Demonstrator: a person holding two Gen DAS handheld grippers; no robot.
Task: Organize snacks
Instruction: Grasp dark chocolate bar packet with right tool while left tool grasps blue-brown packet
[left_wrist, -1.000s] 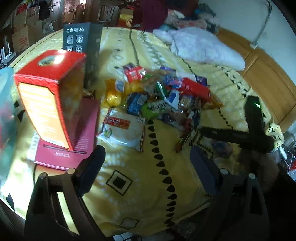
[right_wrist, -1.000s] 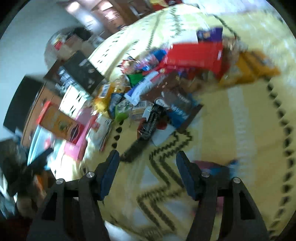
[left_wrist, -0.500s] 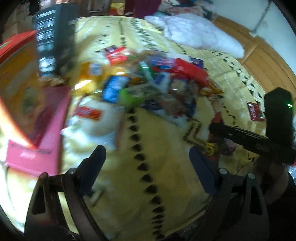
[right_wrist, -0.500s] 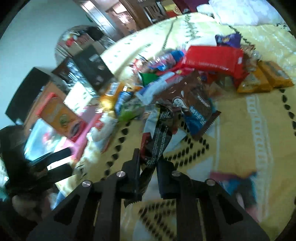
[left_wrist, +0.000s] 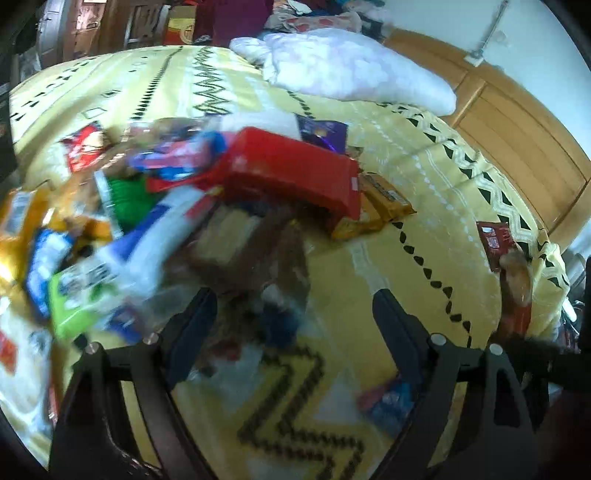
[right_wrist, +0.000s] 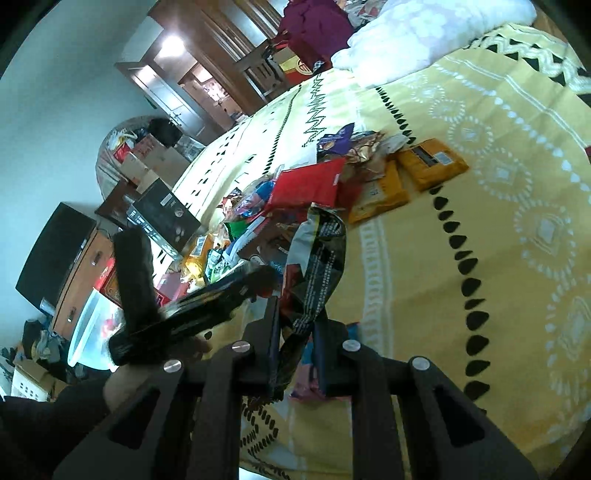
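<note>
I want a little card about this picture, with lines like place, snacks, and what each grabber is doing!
Place: yellow patterned bedspread on a bed
Snacks: mixed pile of packets, with a big red glossy packet on top and orange flat packets at its edge
Left gripper: jaws wide apart, holding nothing, pointed at the pile
Right gripper: jaws closed on a black-and-silver crinkly wrapper, lifted off the bedspread
Nearby: white pillow, clear plastic bin past the bed's edge

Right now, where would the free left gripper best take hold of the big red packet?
Probably at the red packet's near right end, which overhangs the orange packets. Coming from the right, the open left gripper could straddle that thin raised edge.
</note>
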